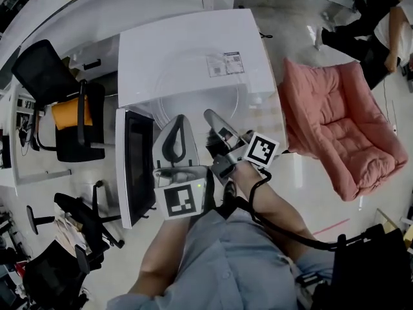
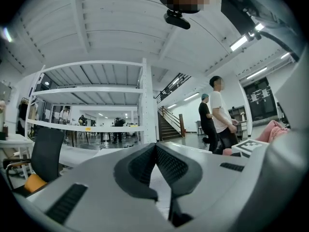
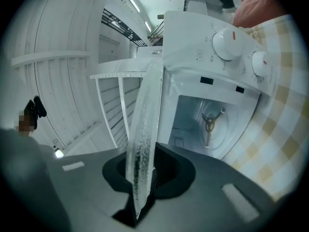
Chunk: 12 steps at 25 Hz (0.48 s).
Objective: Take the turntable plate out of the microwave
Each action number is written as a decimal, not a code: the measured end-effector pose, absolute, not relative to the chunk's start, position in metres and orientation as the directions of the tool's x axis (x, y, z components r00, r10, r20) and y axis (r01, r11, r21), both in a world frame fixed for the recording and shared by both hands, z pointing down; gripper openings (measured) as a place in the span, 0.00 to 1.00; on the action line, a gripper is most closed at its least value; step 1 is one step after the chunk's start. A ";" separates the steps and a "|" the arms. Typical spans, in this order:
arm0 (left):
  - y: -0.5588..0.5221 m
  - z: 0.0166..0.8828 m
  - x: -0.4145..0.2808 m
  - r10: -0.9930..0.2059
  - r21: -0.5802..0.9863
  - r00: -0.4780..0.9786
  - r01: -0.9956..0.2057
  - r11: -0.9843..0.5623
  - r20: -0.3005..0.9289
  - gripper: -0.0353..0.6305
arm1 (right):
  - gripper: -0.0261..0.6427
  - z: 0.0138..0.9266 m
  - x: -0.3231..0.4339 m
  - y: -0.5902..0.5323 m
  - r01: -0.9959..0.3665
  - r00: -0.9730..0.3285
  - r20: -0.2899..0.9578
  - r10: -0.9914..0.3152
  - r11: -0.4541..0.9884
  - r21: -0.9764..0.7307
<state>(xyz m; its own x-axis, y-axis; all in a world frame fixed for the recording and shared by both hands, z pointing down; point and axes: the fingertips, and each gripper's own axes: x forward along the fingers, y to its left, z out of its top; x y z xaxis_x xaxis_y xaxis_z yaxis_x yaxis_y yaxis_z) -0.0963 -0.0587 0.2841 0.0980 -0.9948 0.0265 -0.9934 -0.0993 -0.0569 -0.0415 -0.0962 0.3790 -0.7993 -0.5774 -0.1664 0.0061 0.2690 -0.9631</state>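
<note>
The right gripper (image 3: pixel 144 170) clamped the glass turntable plate (image 3: pixel 145 120) by its rim, evidently to carry it clear of the open microwave (image 3: pixel 193 45). The left gripper (image 2: pixel 155 146) was clenched empty.

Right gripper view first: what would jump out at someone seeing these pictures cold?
The glass turntable plate, seen edge-on and clamped in the jaws of the right gripper, cuts up the middle of the right gripper view. Behind it the white microwave stands open, its cavity empty but for the drive hub. In the head view a big pink cushion lies right of the microwave.
</note>
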 end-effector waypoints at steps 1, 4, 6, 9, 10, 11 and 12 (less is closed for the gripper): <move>-0.061 0.285 -0.097 -0.995 -0.057 0.100 -0.993 -0.102 0.030 0.06 | 0.09 0.379 -0.042 -0.099 0.009 -0.796 -0.170 -0.581 0.269 -0.963; -0.067 0.287 -0.100 -0.994 -0.052 0.106 -0.993 -0.108 0.034 0.06 | 0.09 0.378 -0.045 -0.107 0.011 -0.788 -0.175 -0.591 0.270 -0.963; -0.070 0.288 -0.101 -0.993 -0.051 0.111 -0.992 -0.113 0.038 0.06 | 0.09 0.378 -0.047 -0.113 0.012 -0.782 -0.179 -0.598 0.272 -0.962; -0.077 0.289 -0.103 -0.992 -0.052 0.119 -0.991 -0.122 0.042 0.06 | 0.09 0.377 -0.050 -0.122 0.010 -0.773 -0.179 -0.608 0.271 -0.962; -0.079 0.290 -0.103 -0.992 -0.052 0.121 -0.991 -0.123 0.043 0.06 | 0.09 0.377 -0.050 -0.126 0.006 -0.772 -0.177 -0.611 0.271 -0.963; -0.082 0.290 -0.104 -0.991 -0.052 0.123 -0.991 -0.125 0.044 0.06 | 0.09 0.377 -0.052 -0.130 0.001 -0.771 -0.173 -0.613 0.271 -0.963; -0.085 0.291 -0.105 -0.991 -0.053 0.125 -0.991 -0.127 0.044 0.06 | 0.10 0.377 -0.053 -0.134 -0.005 -0.770 -0.170 -0.615 0.272 -0.962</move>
